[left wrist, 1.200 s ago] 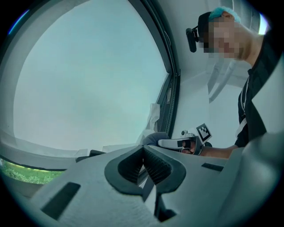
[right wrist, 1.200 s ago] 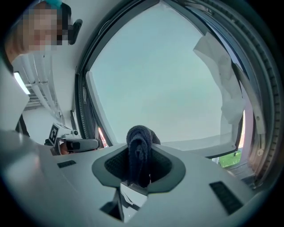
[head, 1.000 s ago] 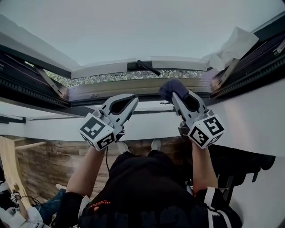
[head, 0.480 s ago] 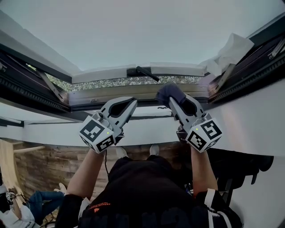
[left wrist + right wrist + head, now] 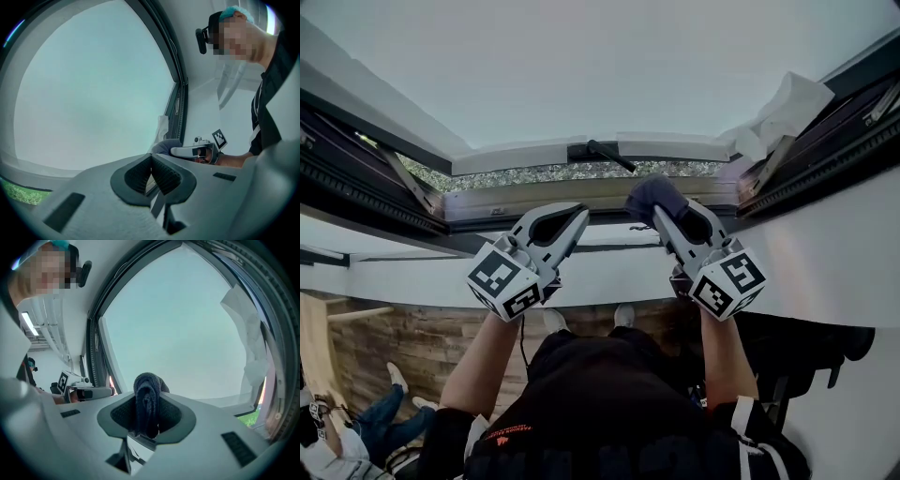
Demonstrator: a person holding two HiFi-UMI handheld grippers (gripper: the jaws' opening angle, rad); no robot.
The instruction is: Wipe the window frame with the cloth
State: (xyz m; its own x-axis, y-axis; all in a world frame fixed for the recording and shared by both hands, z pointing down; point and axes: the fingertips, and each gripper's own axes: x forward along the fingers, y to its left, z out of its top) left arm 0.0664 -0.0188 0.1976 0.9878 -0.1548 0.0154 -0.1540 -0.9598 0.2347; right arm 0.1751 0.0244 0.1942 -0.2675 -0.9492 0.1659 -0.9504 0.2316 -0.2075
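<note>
Upper centre of the head view: dark cloth (image 5: 651,195) pinched in the jaws of the right gripper (image 5: 662,214), its bunched end at the lower rail of the open window frame (image 5: 497,199), below the black window handle (image 5: 605,147). To its left: left gripper (image 5: 574,216), jaws pressed together on nothing, near the same rail. Upper right: crumpled white sheet (image 5: 787,103) at the frame corner.
</note>
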